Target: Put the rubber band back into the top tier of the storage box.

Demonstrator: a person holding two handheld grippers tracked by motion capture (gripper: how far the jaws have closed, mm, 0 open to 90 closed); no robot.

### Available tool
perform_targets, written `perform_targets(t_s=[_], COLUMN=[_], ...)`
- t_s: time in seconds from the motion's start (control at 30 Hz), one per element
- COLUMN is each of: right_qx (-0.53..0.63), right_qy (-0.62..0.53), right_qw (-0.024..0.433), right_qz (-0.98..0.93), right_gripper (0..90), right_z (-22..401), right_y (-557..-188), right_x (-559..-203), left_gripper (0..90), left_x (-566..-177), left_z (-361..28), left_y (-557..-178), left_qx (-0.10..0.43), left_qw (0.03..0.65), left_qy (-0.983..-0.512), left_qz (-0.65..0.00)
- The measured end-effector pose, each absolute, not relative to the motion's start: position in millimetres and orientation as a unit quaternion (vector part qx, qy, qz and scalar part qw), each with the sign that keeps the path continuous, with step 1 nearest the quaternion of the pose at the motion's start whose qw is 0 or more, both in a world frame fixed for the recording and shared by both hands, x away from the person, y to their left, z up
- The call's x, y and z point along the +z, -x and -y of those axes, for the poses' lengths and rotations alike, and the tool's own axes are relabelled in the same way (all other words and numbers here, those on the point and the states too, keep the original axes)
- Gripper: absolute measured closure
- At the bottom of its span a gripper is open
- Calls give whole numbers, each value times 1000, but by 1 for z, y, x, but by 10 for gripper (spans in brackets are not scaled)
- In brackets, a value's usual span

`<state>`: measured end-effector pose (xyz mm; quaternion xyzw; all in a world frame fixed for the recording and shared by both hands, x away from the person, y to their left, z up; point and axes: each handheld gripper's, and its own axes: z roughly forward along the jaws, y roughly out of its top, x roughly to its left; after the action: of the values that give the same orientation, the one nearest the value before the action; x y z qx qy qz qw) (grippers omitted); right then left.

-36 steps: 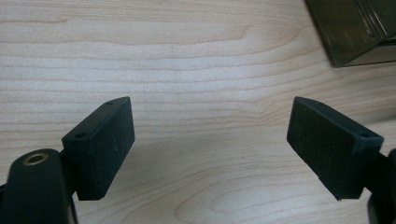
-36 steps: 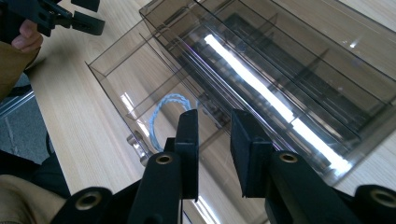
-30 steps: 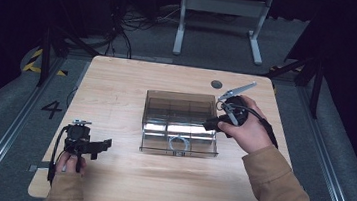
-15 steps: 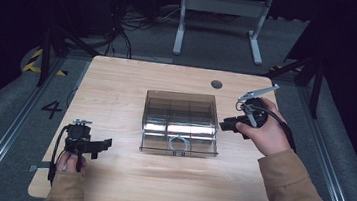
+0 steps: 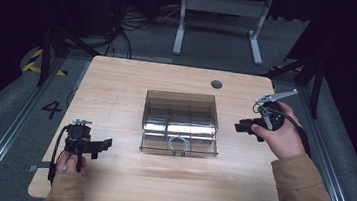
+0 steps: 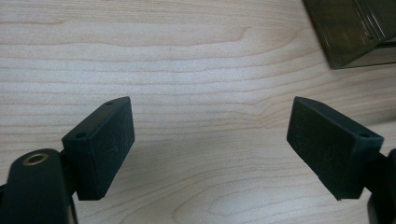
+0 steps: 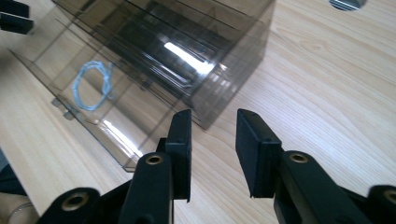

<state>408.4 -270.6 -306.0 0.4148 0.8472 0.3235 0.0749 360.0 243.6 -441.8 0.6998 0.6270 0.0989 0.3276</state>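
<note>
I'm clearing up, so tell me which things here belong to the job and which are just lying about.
In the job: smoked plastic drawer box; blue loop in its open drawer; right gripper, jaws just opening, nothing between them.
Lying about: left gripper, open over bare table; round grommet.

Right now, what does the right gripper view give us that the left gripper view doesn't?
Right gripper view: the pulled-out drawer of the smoky clear box, with a light-blue ring lying in it, and the right gripper open with bare wood between the pads.
Left gripper view: the left gripper spread much wider, and just one corner of the box.
Both: the wooden table, the box, empty open jaws.
</note>
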Motion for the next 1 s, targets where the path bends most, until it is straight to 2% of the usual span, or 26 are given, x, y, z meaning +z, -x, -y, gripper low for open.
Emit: perform_targets(t_s=[0.53, 1.0], right_qx=[285, 272], right_qy=[-467, -486], right_qw=[96, 84], right_qz=[-832, -826], right_gripper=[642, 607], right_z=[304, 319], right_y=[-411, -406], right_x=[-344, -387], left_gripper=[159, 159], left_x=[-443, -443], left_z=[-243, -243], left_y=[-360, -360], left_qx=[99, 99], left_qw=[326, 326], left_qy=[-701, -701], left_qz=[-627, -627])
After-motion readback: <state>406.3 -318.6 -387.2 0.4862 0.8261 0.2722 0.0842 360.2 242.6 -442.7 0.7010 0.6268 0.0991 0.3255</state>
